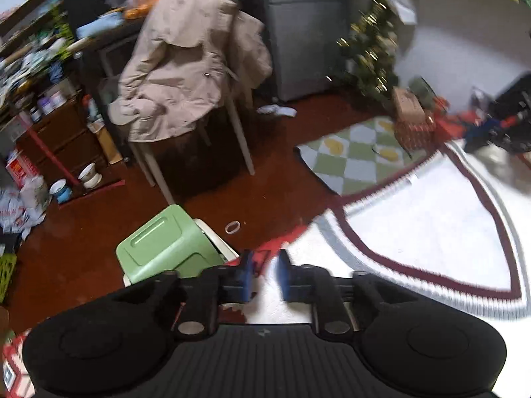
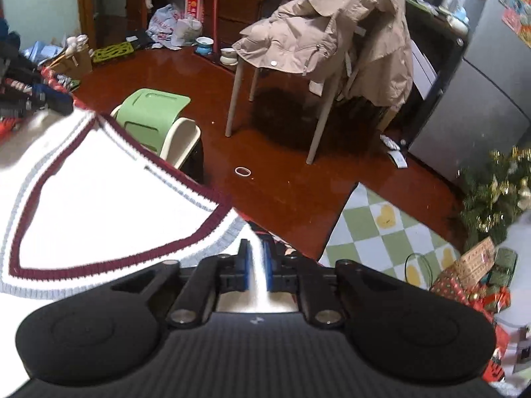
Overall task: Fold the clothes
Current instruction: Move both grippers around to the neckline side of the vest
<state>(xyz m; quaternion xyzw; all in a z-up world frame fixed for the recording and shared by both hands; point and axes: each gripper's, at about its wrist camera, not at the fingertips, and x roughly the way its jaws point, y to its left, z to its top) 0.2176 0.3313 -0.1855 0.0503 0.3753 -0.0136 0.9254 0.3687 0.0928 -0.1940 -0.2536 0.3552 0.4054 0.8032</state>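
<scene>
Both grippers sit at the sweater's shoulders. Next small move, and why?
Probably lift both grippers together to spread the white sweater before folding. White knit runs between the blue pads of the right gripper and of the left gripper, one on each side of the maroon-trimmed V-neck. Whether the left's pads actually press the cloth is unclear, so it may need to close first.

Coat on chair; stool left

Two hand-held black plastic grippers w/ blue finger pads.
Left gripper, right gripper: ribbed housing, round side caps, silver pivot pins.
</scene>
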